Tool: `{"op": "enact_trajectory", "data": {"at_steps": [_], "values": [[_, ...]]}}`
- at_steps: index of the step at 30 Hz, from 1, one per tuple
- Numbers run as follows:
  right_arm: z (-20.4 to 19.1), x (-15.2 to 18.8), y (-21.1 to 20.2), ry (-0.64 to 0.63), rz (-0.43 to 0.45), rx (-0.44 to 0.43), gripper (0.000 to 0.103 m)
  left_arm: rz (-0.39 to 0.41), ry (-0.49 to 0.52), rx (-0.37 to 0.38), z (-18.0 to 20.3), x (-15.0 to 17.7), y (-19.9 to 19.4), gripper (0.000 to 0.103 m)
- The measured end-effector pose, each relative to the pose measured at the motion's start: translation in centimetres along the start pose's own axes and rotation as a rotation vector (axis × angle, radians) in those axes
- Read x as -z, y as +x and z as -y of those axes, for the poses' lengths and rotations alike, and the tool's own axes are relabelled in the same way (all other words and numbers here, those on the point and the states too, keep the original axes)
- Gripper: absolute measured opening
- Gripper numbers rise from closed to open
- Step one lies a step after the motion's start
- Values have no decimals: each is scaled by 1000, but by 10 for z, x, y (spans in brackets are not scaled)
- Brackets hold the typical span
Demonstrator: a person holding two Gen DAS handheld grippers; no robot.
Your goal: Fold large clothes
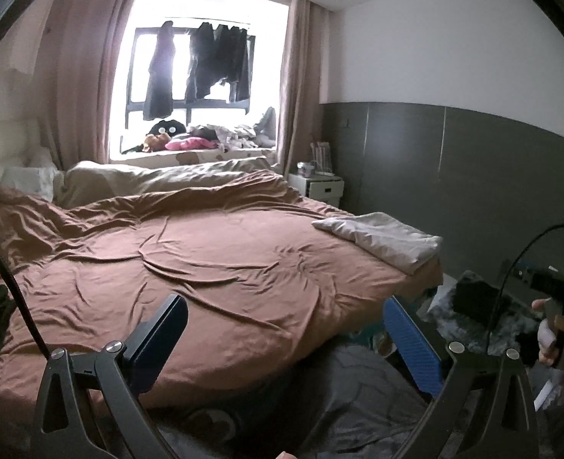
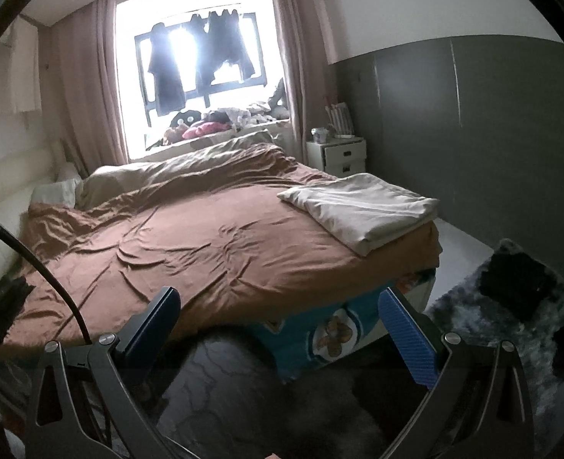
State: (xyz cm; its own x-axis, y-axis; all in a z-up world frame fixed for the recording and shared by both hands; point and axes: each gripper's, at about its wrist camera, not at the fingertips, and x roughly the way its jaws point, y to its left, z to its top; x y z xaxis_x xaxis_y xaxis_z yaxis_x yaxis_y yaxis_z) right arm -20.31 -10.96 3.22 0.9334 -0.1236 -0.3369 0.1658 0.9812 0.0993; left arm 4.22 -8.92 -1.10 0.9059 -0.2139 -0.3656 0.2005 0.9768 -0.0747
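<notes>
both grippers are held above the near edge of the bed, facing the window, and both stand spread wide with nothing between the fingers: the left gripper and the right gripper are empty. the only cloth item lying ready on the bed surface is the folded pale cloth, which rests on the brown cover at the far right corner of the bed. it lies ahead and to the right of both grippers, well apart from each. its long axis runs diagonally, from the inner far end toward the bed's right edge. judged from the two views, the right gripper is the nearer one, since the cloth sits larger and closer to centre in the right wrist view. a dark item lies on the grey rug to the right of the bed; whether it is a garment cannot be told. the coming reach would most likely go forward and rightward, led by the right gripper.
</notes>
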Motion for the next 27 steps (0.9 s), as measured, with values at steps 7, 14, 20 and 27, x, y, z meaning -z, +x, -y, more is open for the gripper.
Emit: {"op": "enact_trajectory", "data": {"at_steps": [7, 14, 20, 27], "values": [[5, 7, 5, 11, 5, -6, 103, -7, -3, -31, 6, 1, -2, 103], [-4, 12, 4, 14, 7, -18, 103, -7, -16, -33, 6, 5, -4, 103], [-8, 13, 4, 24, 9, -25, 103, -4, -16, -38, 6, 6, -6, 103], [-13, 16, 5, 30, 3, -33, 103, -5, -19, -36, 6, 6, -7, 103]]}}
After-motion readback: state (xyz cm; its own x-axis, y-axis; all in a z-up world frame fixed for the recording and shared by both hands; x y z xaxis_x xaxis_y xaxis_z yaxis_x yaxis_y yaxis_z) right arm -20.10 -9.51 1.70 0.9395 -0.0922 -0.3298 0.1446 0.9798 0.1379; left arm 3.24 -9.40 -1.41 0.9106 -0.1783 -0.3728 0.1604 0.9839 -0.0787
